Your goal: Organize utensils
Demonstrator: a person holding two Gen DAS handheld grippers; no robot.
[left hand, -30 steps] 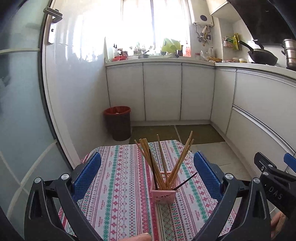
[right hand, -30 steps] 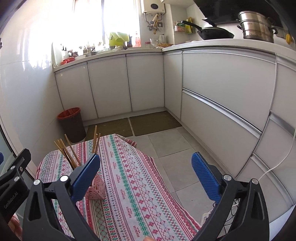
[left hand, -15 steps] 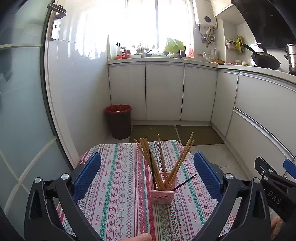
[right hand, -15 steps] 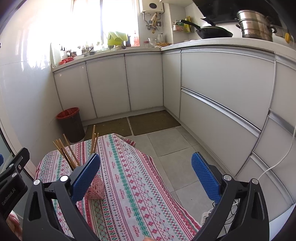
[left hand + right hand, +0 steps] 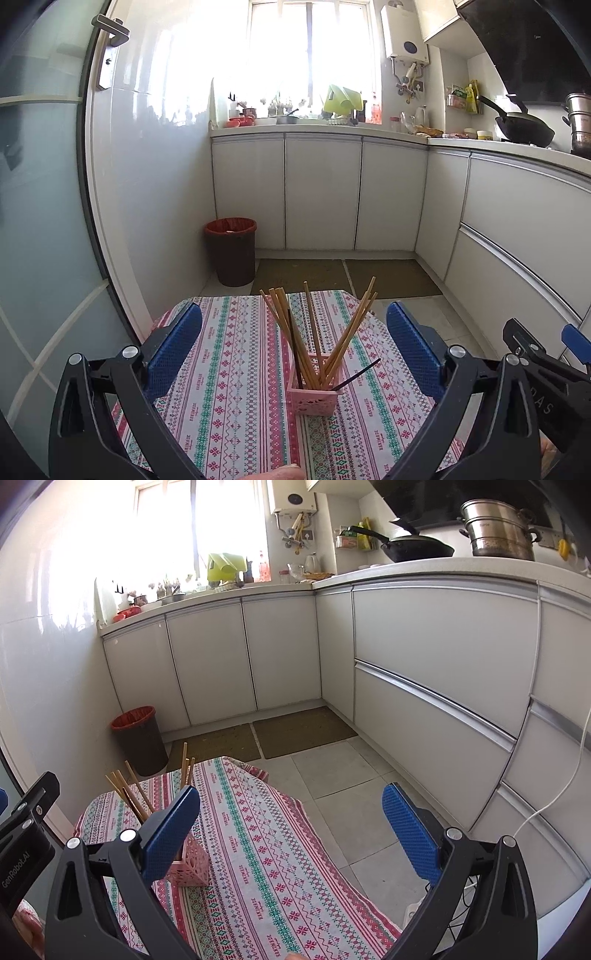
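Both grippers were held spread wide, nothing between the pads: left gripper (image 5: 294, 345) faced the pink holder (image 5: 314, 397), right gripper (image 5: 291, 825) was aimed past it, over the cloth's edge & floor. Holder was seen upright near the middle of the patterned tablecloth (image 5: 229, 387), wooden chopsticks (image 5: 284, 325) fanned out of it, plus two dark sticks (image 5: 356, 374), possibly chopsticks too. Red-lined bin (image 5: 232, 251) was seen beyond, by the white cabinets (image 5: 321, 192).
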